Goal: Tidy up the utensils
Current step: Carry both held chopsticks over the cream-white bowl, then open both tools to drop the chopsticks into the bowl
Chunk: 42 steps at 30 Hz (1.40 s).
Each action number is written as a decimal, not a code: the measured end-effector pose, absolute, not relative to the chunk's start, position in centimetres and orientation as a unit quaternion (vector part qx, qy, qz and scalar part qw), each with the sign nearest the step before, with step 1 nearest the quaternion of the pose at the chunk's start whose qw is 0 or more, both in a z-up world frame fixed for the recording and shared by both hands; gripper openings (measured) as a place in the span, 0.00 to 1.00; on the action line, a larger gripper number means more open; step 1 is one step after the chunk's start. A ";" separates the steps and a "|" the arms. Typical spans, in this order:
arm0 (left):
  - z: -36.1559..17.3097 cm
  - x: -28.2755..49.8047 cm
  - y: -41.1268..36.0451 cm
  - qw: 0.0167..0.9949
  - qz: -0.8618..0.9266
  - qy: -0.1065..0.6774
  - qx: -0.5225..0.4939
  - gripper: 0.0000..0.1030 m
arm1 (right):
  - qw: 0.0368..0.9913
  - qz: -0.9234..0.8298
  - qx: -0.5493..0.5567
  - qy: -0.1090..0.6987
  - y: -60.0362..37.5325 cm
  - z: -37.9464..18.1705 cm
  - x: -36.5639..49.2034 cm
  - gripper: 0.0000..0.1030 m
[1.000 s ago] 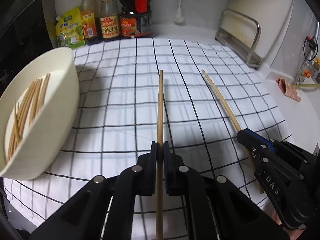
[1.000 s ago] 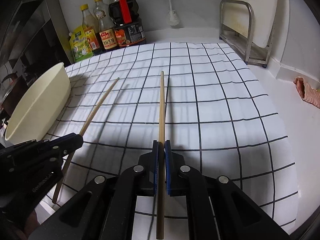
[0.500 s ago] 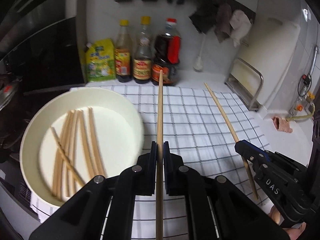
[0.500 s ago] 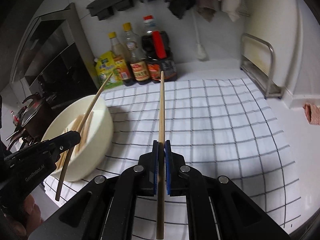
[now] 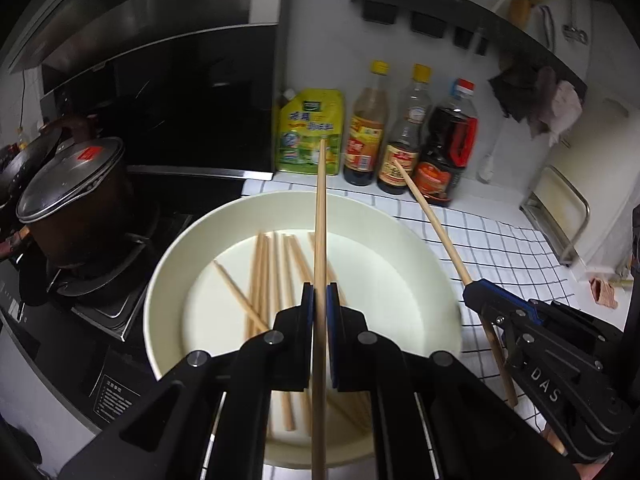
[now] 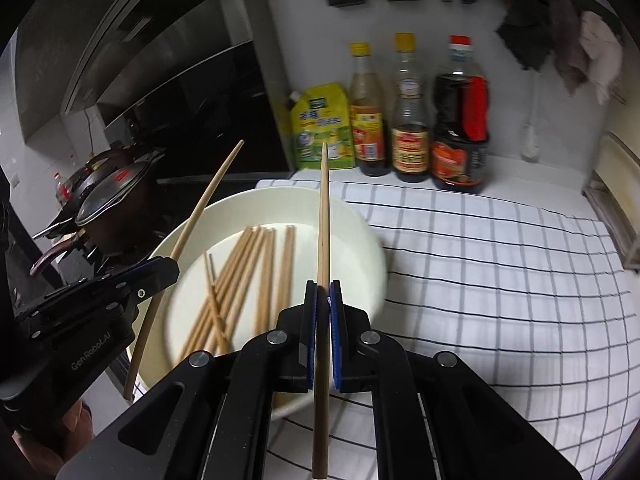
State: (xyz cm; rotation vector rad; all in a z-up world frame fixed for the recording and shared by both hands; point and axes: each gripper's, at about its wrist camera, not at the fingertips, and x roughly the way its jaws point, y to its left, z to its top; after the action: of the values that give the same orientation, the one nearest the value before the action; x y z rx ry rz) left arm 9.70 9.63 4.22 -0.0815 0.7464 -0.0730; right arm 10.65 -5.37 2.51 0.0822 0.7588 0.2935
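Wooden chopstick [image 5: 320, 216] lengthwise toward bottles [image 5: 404, 136]

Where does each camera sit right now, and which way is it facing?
Left wrist: on the left tongs, angled down over the bowl, towards the bottles; right tongs show at right.
Right wrist: on the right tongs, facing the same wall; left tongs and a hand show at left.
Shared: bowl, bottles, checked cloth, each tongs shut on one chopstick.
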 end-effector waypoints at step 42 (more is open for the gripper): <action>1.3 8.2 15.8 0.913 0.023 0.402 -0.069 0.55 | 0.905 0.140 0.039 0.400 -0.8 0.4 10.0 0.21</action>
State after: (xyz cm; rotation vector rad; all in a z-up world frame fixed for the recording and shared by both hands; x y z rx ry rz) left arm 8.16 15.84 1.30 -0.1420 0.8291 0.0474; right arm 9.98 -0.81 0.44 0.0796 0.8270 0.2892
